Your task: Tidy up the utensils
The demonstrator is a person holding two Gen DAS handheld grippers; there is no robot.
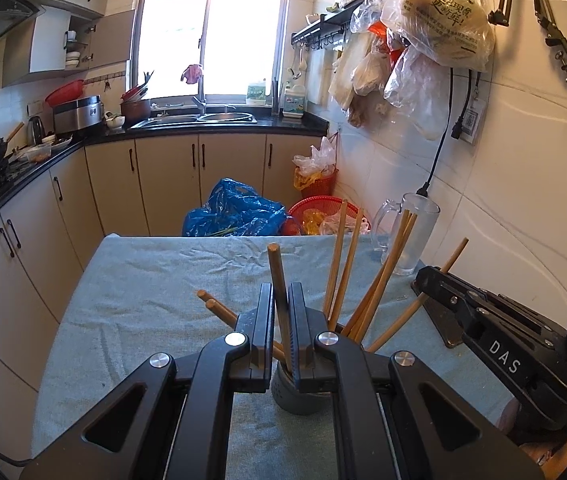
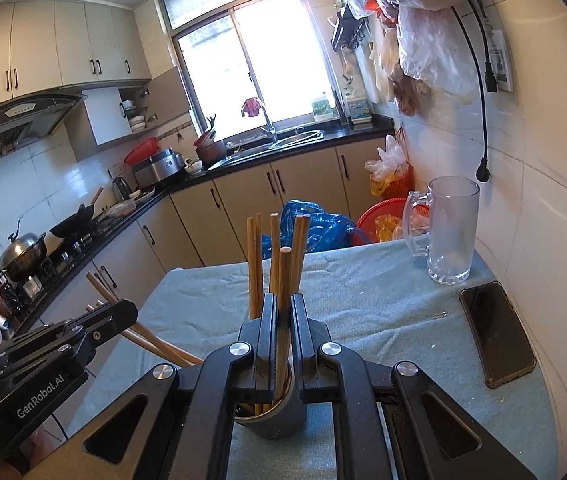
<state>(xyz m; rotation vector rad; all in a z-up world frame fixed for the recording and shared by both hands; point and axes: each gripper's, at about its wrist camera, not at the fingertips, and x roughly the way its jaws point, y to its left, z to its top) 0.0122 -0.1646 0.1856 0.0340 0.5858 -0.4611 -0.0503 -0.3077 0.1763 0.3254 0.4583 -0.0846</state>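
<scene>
I've got one chopstick [image 1: 279, 280] pinched upright in my left tool [image 1: 281, 320], its lower end down in the grey holder [image 1: 299, 396] on the towel-covered bench [image 1: 143, 280]. My right tool [image 2: 281, 332] pinches another chopstick [image 2: 283, 292] over that same holder, where more chopsticks [image 2: 255, 256] stand. Glass mug [image 2: 449, 232] and phone [image 2: 497, 332] sit beyond, right.

bare towel-covered table [image 2: 363, 304] open between grey chopstick holder [image 2: 283, 420] and glass mug [image 2: 449, 236], black phone [image 2: 497, 336] flat near the wall, splayed chopsticks [image 1: 379, 280] fencing the holder's mouth
</scene>
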